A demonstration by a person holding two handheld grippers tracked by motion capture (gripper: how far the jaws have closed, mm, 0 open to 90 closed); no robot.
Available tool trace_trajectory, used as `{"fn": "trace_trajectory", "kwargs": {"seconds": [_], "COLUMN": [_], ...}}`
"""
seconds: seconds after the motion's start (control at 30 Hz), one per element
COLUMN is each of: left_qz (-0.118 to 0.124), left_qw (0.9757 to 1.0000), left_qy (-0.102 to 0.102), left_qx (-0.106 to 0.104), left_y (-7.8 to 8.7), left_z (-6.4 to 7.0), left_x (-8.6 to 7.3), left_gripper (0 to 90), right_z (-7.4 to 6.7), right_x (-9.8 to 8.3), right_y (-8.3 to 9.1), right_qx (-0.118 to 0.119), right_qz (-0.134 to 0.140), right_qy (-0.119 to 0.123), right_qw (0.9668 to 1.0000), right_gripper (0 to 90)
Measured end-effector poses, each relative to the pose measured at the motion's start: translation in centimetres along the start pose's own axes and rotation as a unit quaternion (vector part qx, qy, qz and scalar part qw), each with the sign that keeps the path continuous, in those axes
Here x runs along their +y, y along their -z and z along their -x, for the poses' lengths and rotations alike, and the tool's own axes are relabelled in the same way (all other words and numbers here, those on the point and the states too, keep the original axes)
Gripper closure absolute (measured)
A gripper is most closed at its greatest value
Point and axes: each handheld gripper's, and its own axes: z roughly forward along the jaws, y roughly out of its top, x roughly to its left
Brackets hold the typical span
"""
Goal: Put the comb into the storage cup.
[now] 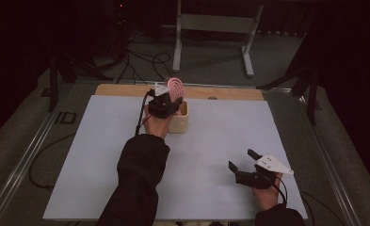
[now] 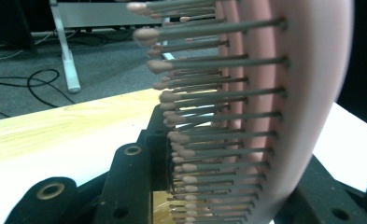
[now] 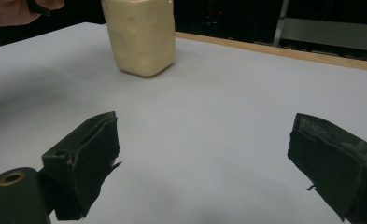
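A pink hairbrush (image 1: 175, 86) with rows of ball-tipped bristles stands upright over a small cream box (image 1: 181, 123) at the back middle of the table. My left gripper (image 1: 170, 101) is shut on the brush, just above the box's rim. In the left gripper view the brush (image 2: 265, 116) rises between the jaws of the left gripper (image 2: 228, 186), its bristles pointing left. My right gripper (image 1: 242, 160) lies low at the near right, open with nothing between its jaws. The right gripper view looks between its own wide-apart right gripper (image 3: 204, 158) jaws toward the box (image 3: 141, 37).
A white sheet (image 1: 211, 155) covers the table, with a strip of bare wood (image 1: 126, 89) along the far edge. On the floor behind it stand a white metal frame (image 1: 211, 23) and loose cables (image 1: 140, 61). A hand (image 3: 8, 11) shows beside the box.
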Motion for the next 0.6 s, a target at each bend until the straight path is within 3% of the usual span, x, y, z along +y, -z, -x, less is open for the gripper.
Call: {"fn": "trace_trajectory", "kwargs": {"seconds": [0.6], "left_qz": [-0.010], "left_qw": [0.9999], "left_qy": [0.007], "left_qx": [-0.007], "left_y": [-0.47], "left_z": [-0.39], "left_x": [-0.21], "left_gripper": [63.5], "right_z": [-0.02], "right_x": [-0.02], "right_y": [-0.08], "right_qx": [0.001], "right_qz": [0.000], "right_qy": [0.001], "right_qw": [1.0000], "right_gripper": [8.5]}}
